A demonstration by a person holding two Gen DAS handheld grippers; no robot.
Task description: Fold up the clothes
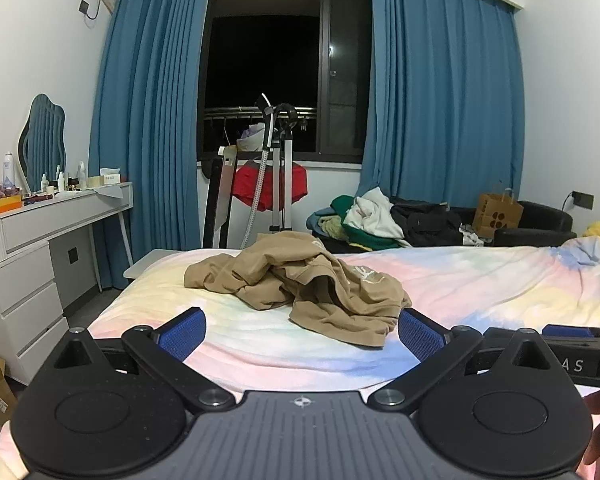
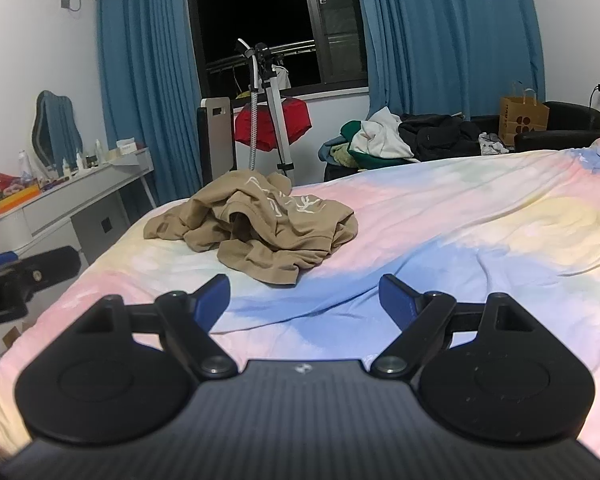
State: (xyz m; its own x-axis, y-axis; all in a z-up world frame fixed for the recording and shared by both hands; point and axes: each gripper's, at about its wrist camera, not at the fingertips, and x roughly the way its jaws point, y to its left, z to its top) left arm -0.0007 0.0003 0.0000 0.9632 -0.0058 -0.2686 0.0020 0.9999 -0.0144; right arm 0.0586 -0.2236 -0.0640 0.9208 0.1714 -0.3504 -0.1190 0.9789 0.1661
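Both grippers wide open above the bed, tan garment crumpled ahead of them

Nearest, the left gripper [image 1: 302,330] hovers over the pastel bed sheet [image 1: 480,280] with its 2 blue-padded fingers [image 1: 182,332] spread apart and nothing between them; the right gripper [image 2: 304,300] is likewise spread and empty, over a blue patch of sheet. Just beyond lies the tan garment [image 1: 300,284], bunched in a heap on the bed with pale printing on its upper side, its near hem just past the left gripper's fingertips. Farther off stand a white dresser [image 1: 40,248] at left, a red cloth on a rack [image 1: 270,190], a pile of clothes [image 1: 380,216] on a dark seat, a brown paper bag [image 1: 496,216], then blue curtains [image 1: 440,100] flanking a dark window [image 1: 268,64]
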